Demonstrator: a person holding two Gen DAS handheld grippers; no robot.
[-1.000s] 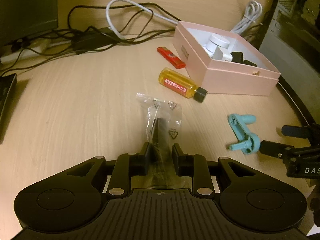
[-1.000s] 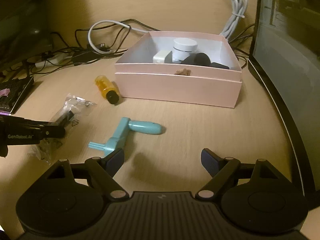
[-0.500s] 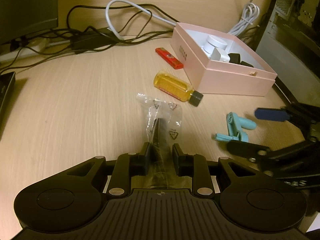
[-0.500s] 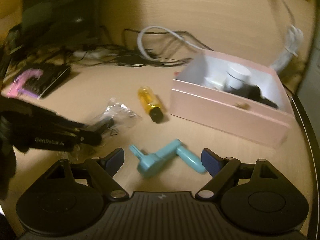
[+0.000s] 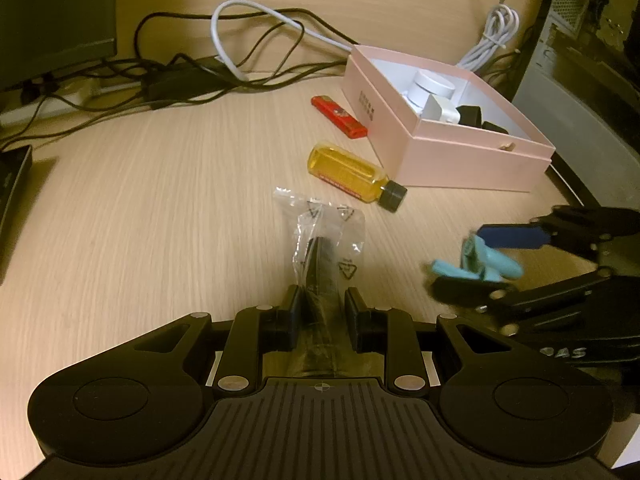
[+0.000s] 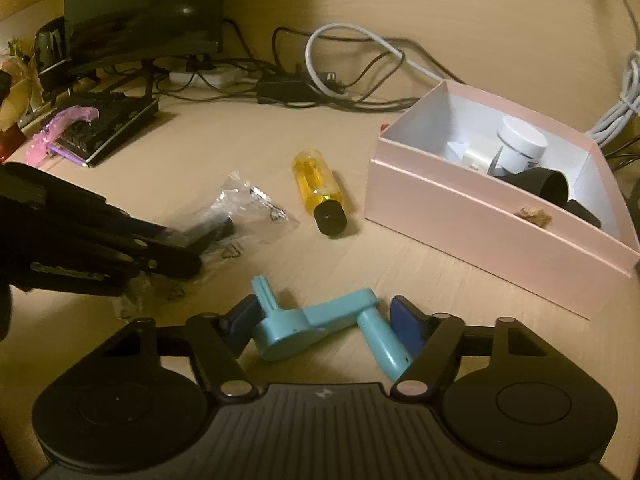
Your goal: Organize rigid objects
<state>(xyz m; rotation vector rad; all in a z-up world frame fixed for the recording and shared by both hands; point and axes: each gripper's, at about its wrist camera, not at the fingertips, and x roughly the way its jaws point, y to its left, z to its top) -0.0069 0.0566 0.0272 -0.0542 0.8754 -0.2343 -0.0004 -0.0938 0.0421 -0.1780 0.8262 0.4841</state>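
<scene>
The left gripper [image 5: 322, 304] jaws pinch a bagged black part [image 5: 326, 256]; the right gripper [image 6: 326, 314] jaws, just closing, bracket a blue crank [image 6: 316, 322] on the desk [image 5: 160, 200].

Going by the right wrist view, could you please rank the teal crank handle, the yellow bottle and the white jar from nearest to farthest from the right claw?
1. Teal crank handle: between the closing pads of the right claw.
2. Yellow bottle: mid-desk, ahead, lying on its side.
3. White jar: farthest, inside the pink box, ahead and right.
</scene>
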